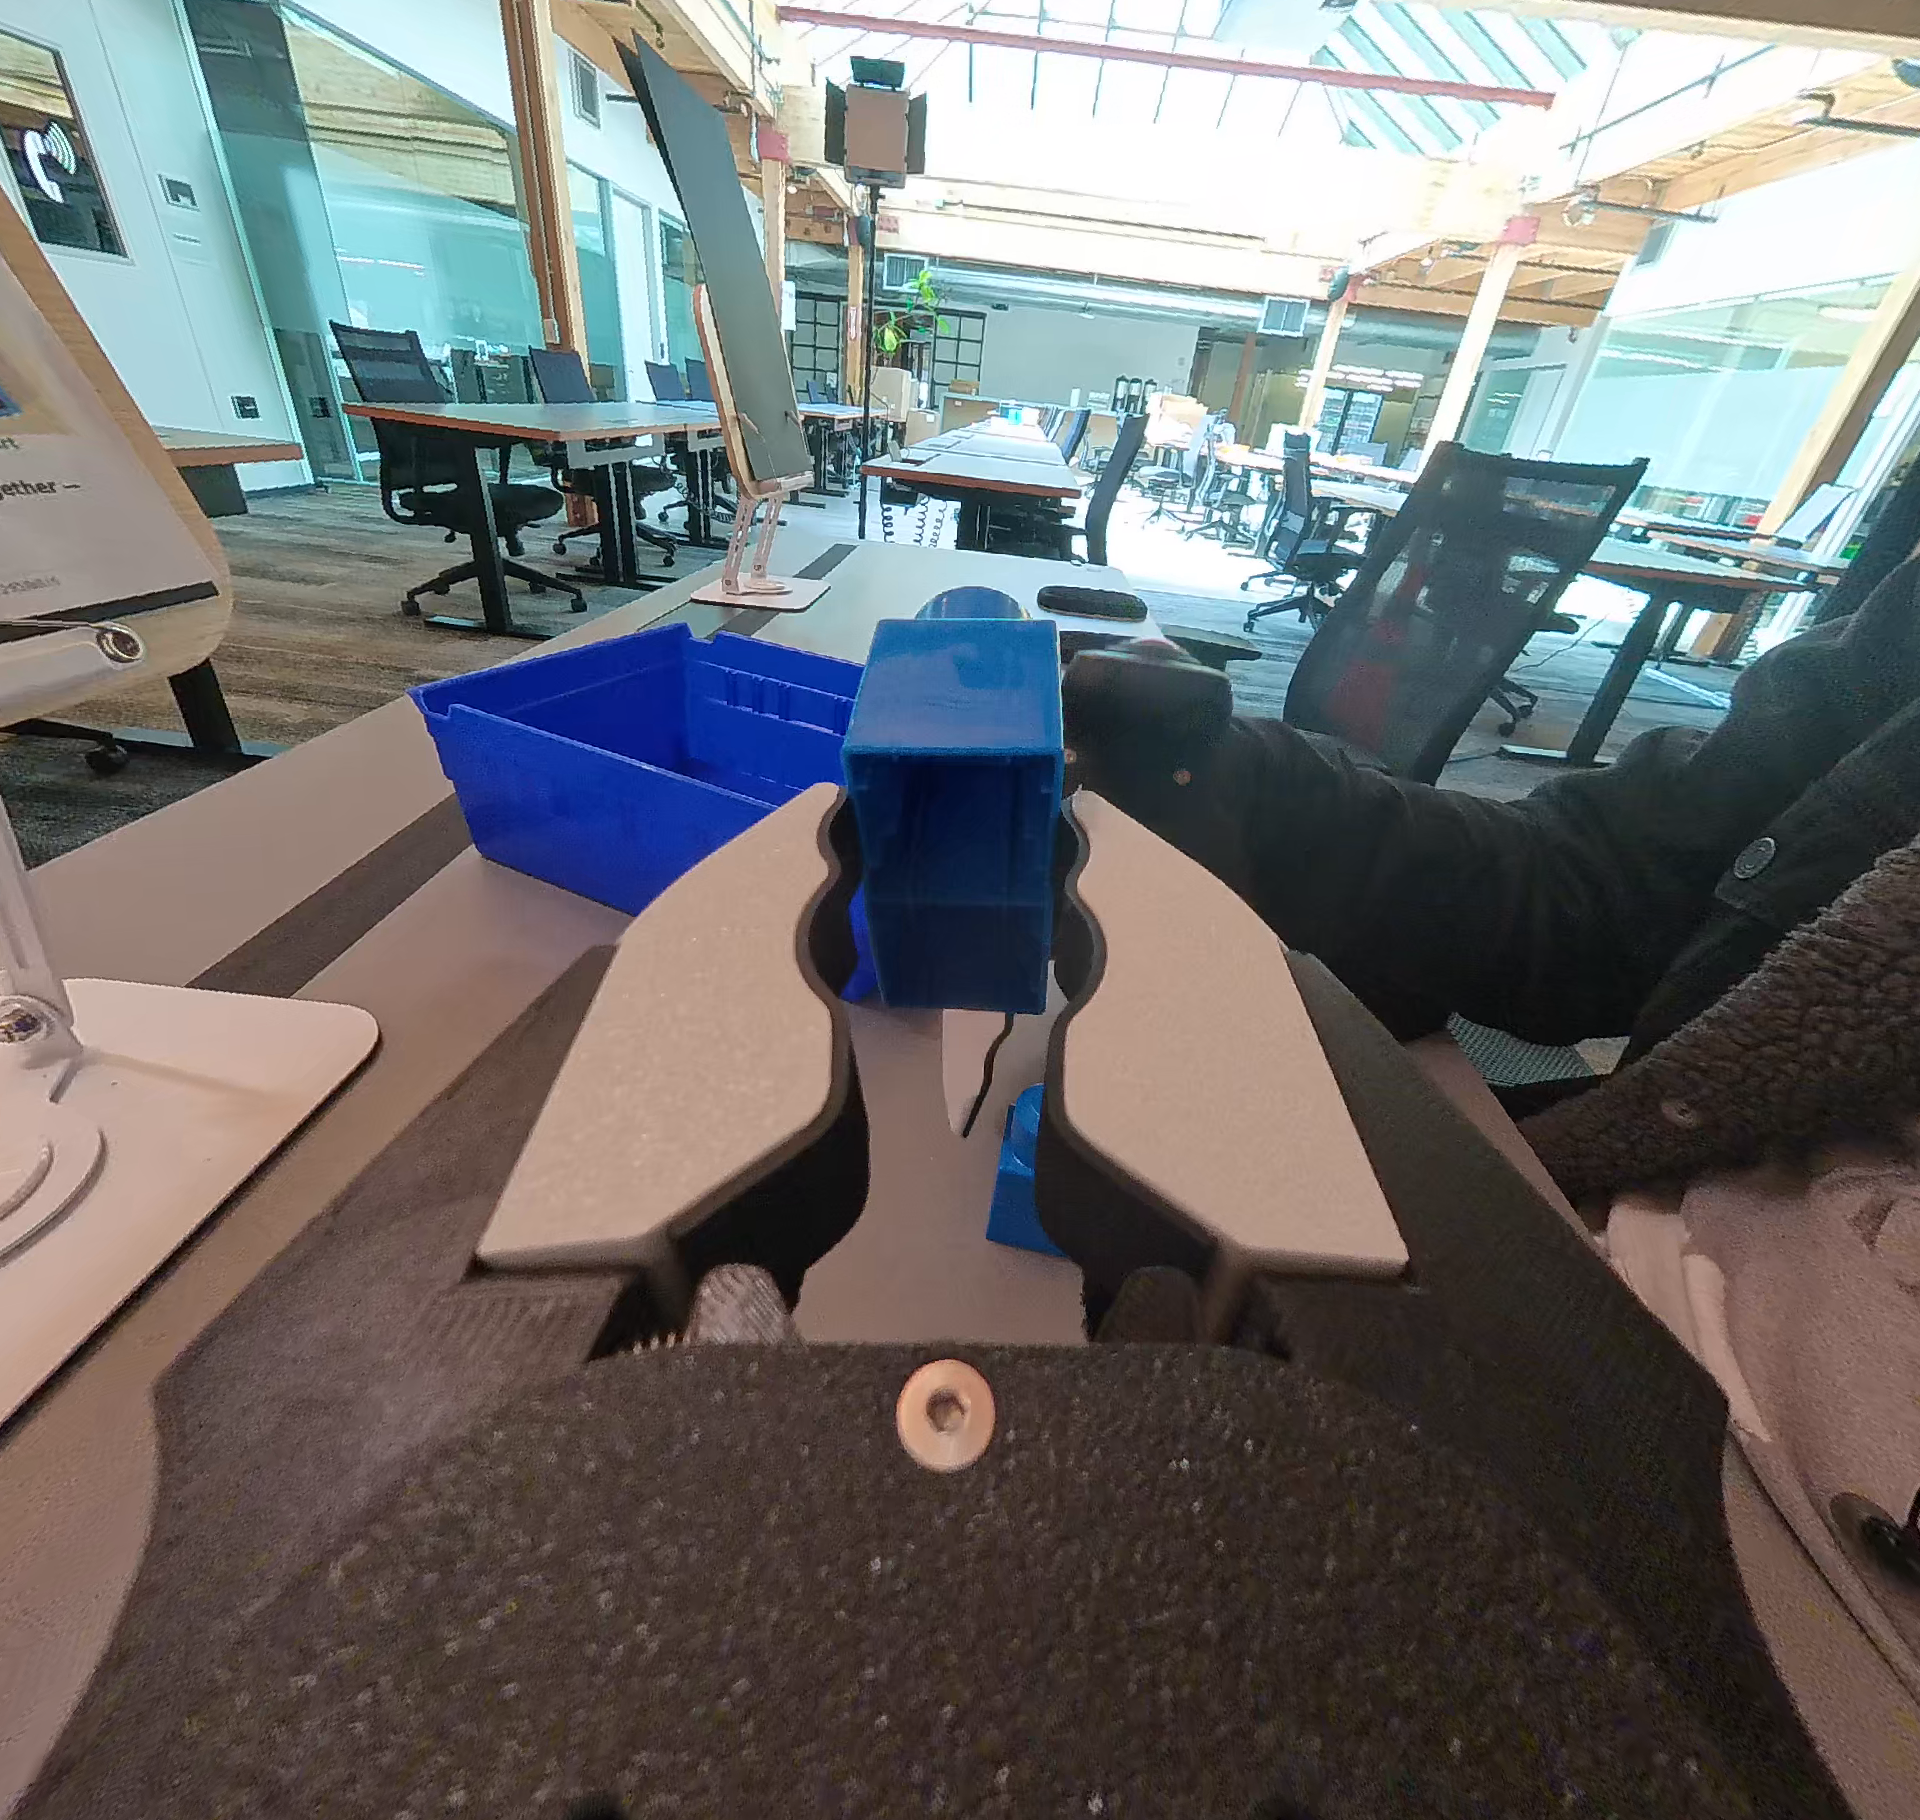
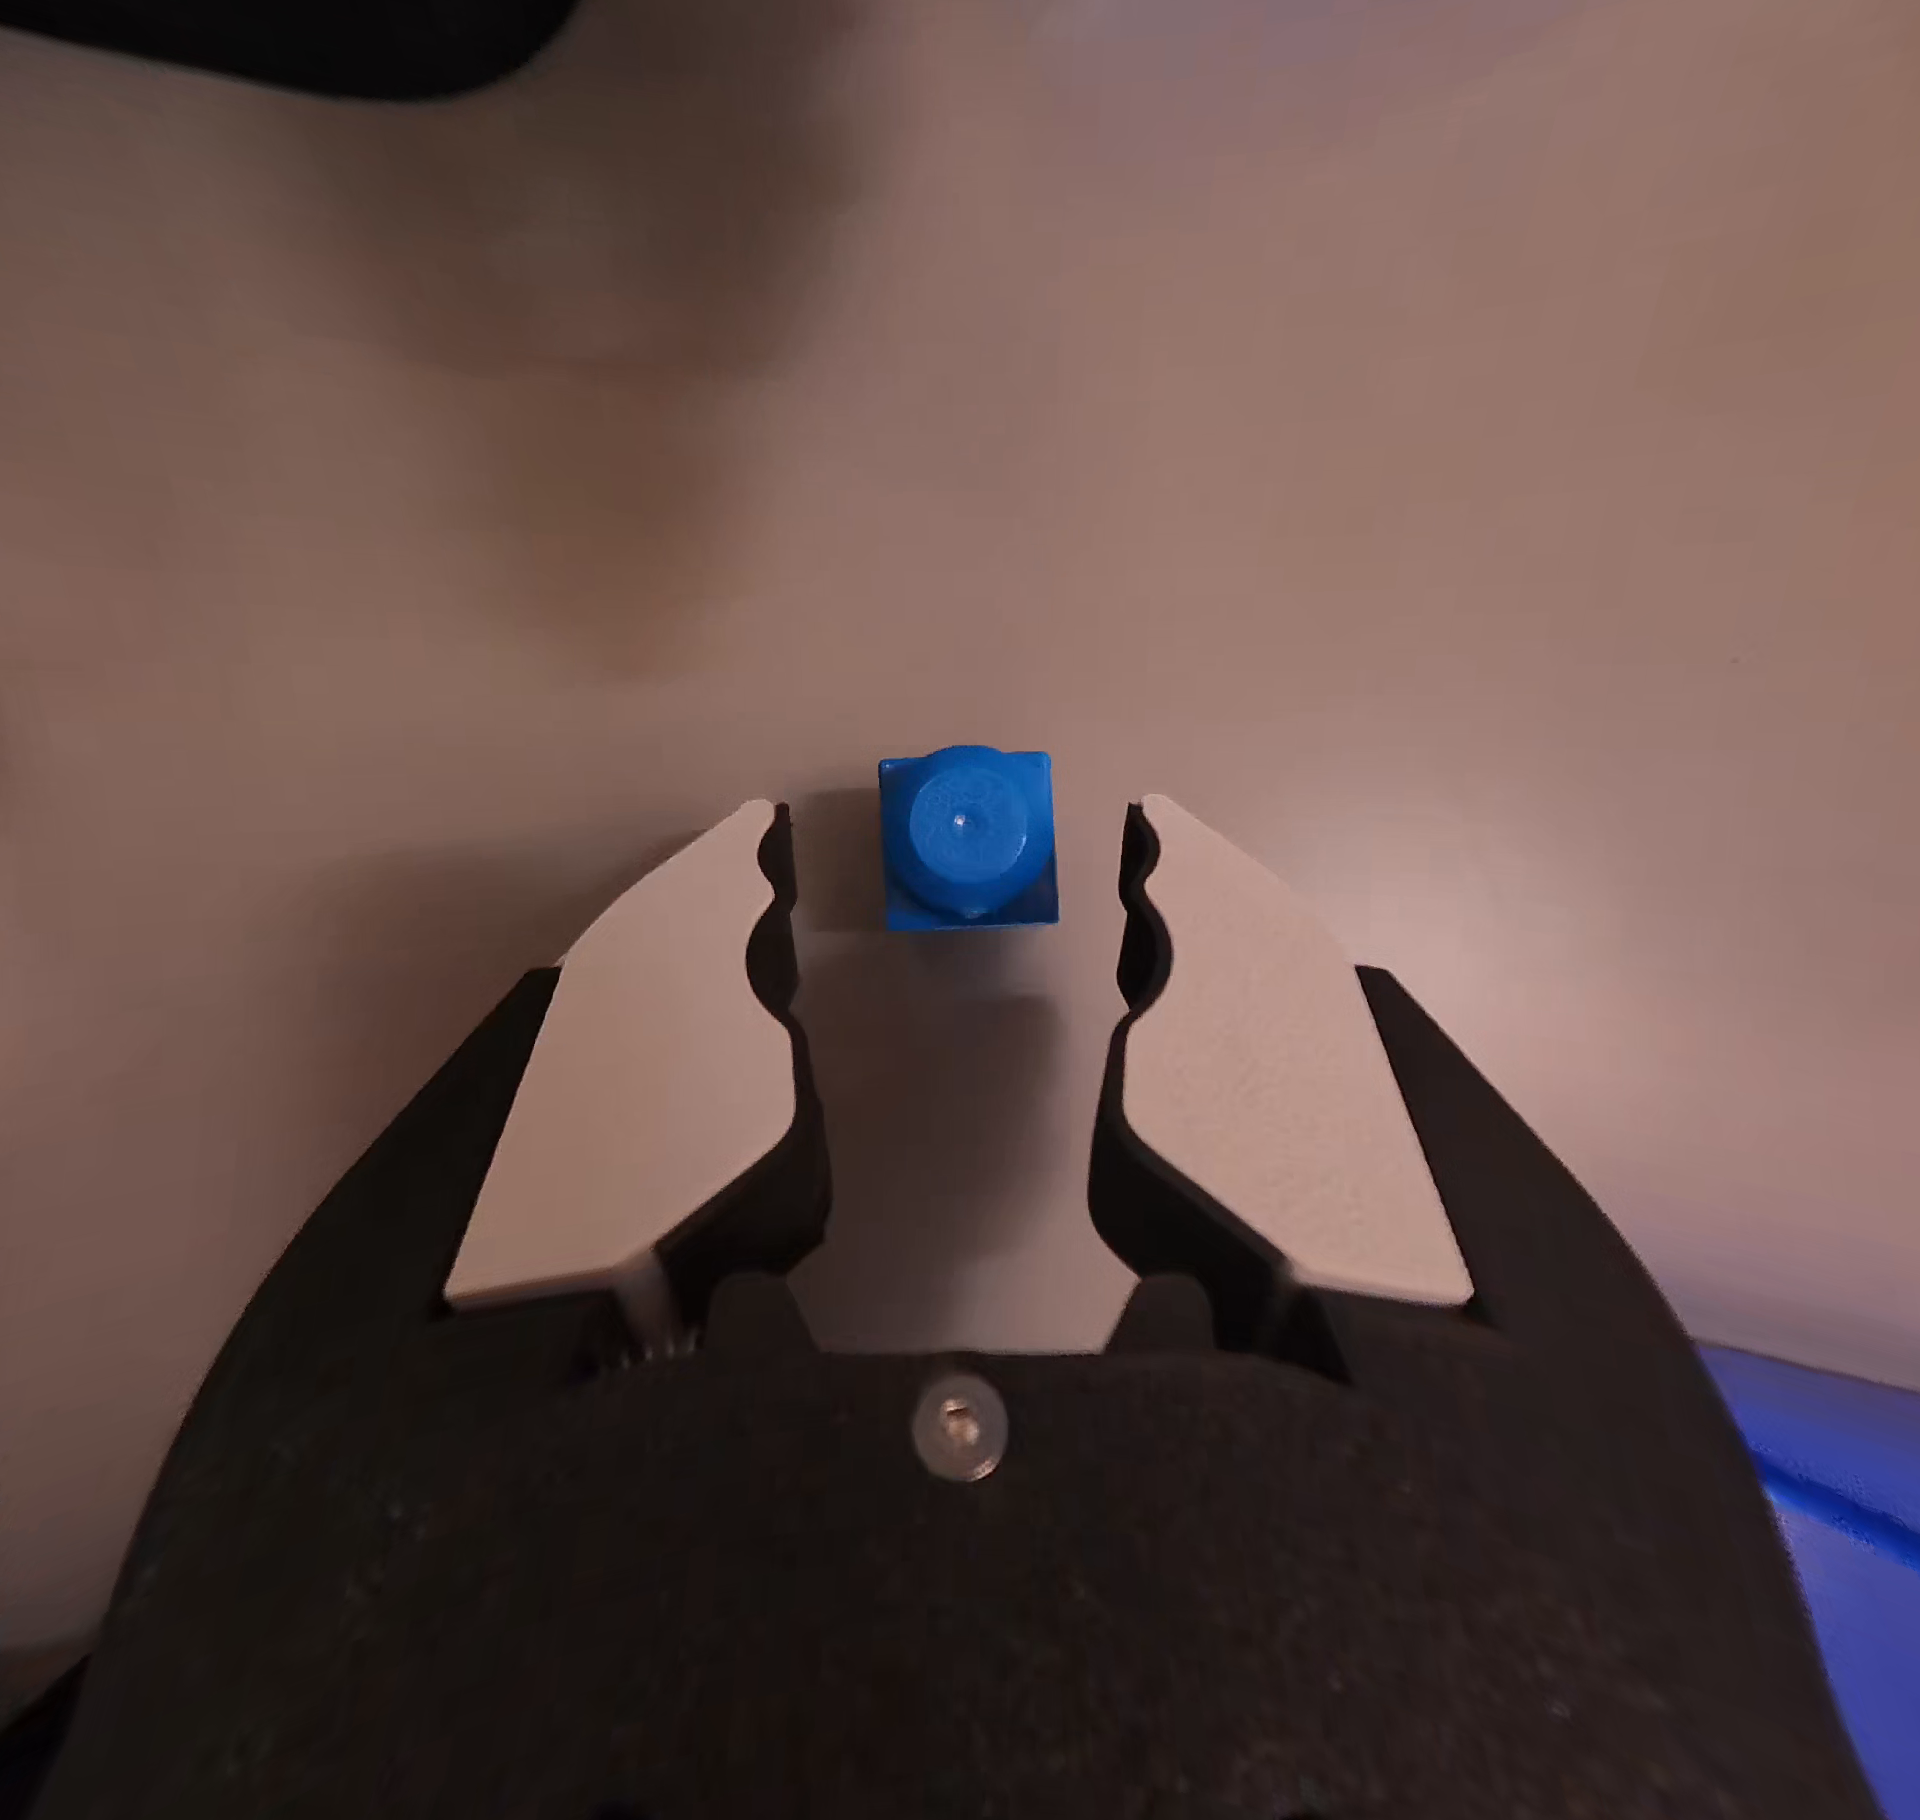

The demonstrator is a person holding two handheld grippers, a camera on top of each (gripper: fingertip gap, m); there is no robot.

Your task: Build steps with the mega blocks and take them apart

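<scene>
In the left wrist view my left gripper (image 1: 954, 835) is shut on a blue mega block (image 1: 956, 794), held above the table with its hollow underside facing the camera and its stud pointing away. A second small blue block (image 1: 1023, 1188) stands on the table below, partly hidden by the right finger. In the right wrist view my right gripper (image 2: 956, 856) is open and points straight down at a single-stud blue block (image 2: 968, 840) that stands stud up on the table, between the fingertips and a little below them. No finger touches it.
An open blue plastic bin (image 1: 634, 742) stands on the grey table (image 1: 343, 897) behind and left of the held block. A white stand base (image 1: 156, 1147) sits at the left. A person's dark sleeve (image 1: 1455, 877) reaches in from the right. A blue edge (image 2: 1829, 1490) shows at lower right. Across from one pair of fingers to the other is roughly 20 cm.
</scene>
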